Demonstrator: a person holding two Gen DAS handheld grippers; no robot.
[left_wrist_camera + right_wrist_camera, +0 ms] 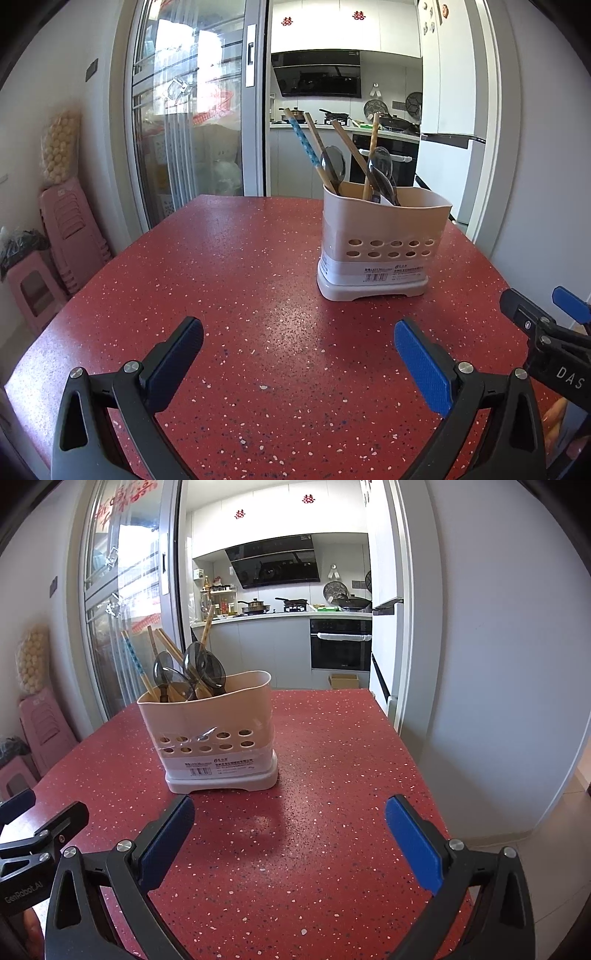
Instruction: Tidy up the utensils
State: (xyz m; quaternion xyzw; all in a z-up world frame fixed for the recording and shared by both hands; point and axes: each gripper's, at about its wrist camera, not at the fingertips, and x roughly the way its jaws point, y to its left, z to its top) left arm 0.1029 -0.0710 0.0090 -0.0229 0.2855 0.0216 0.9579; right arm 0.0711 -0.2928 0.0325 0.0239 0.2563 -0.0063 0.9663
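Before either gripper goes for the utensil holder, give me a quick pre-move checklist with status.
1. Left gripper open, empty: ok.
2. Right gripper open, empty: ok.
3. Utensil holder upright on the red table: ok.
4. Chopsticks and dark spoons all inside the holder, none loose on the table in view: ok.
5. Path from both grippers to the holder unobstructed: ok.
6. Divider layout inside the holder: cannot tell.

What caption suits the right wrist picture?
Open right gripper faces a utensil holder of chopsticks and spoons on a red table.
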